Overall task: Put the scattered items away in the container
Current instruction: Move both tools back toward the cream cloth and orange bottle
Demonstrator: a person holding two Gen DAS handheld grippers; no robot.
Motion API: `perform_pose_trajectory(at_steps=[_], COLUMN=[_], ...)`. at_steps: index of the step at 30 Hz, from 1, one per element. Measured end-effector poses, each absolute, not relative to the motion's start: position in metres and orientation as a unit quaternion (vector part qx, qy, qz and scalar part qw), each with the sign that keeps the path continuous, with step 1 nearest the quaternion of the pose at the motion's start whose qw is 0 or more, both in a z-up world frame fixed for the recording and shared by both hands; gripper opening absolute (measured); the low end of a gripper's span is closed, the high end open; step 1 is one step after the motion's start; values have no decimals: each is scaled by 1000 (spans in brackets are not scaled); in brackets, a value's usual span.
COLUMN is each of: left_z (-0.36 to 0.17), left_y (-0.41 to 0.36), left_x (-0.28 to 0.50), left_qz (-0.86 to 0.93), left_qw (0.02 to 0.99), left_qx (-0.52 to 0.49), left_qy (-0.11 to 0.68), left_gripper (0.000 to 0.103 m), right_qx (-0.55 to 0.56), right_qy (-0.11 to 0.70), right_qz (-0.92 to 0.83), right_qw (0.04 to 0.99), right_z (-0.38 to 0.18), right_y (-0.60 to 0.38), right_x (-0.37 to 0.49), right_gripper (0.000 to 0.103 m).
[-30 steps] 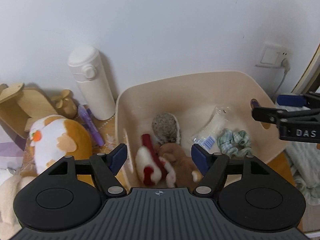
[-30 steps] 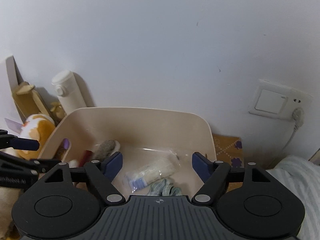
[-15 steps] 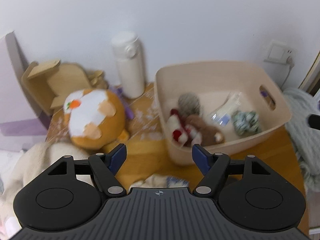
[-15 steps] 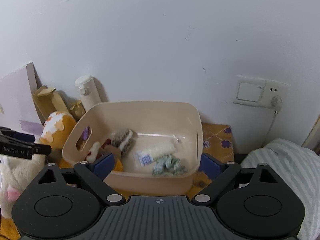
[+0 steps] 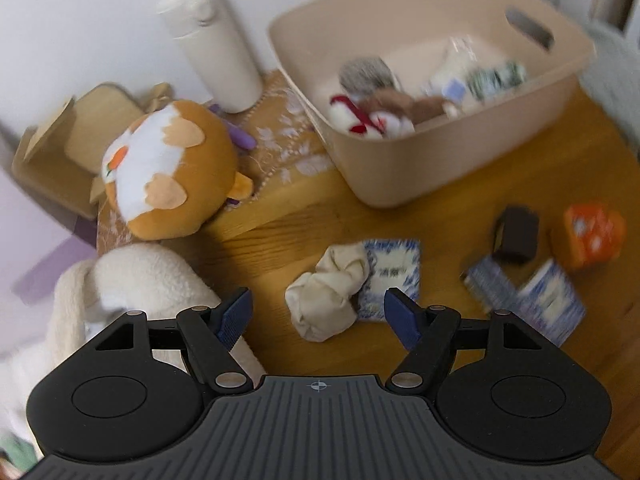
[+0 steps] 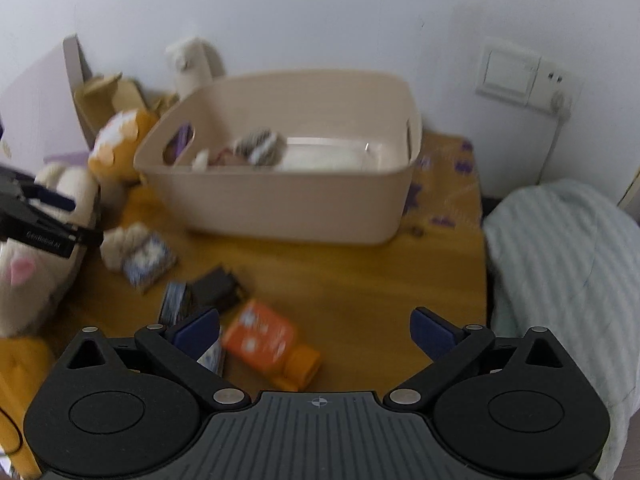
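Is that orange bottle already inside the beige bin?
No, the orange bottle lies on its side on the wooden table, in front of the beige bin.

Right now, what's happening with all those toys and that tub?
Someone is tidying up. The beige tub already holds some soft toys. Both grippers are open and empty: the left gripper is above a cream sock bundle, the right gripper above an orange bottle on the wooden table.
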State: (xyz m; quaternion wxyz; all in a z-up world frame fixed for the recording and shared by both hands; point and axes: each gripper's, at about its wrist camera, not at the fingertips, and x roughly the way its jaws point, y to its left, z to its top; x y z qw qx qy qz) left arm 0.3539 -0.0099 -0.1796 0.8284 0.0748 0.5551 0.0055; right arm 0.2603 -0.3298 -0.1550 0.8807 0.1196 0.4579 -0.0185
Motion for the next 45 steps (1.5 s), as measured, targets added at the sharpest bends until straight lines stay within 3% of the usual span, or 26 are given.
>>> perform_pose_trajectory(at_steps=[9, 29, 45], left_z=[-212, -252, -255], left_y=[-9, -4, 17], left_x=[370, 405, 410], left_qz=[-22, -46, -64], left_qw=[797, 774, 781], left_qx=[143, 135, 47], left_qy=[587, 617, 620], left_gripper=[74, 74, 74], right_qx=[48, -47, -79], right_qy=[504, 538, 531], right_qz=[8, 69, 110], right_qw=[863, 839, 836], right_z=[-182, -218, -238], right_y=[-312, -293, -266], right_x=[261, 297, 323], right_gripper=[103, 103, 103])
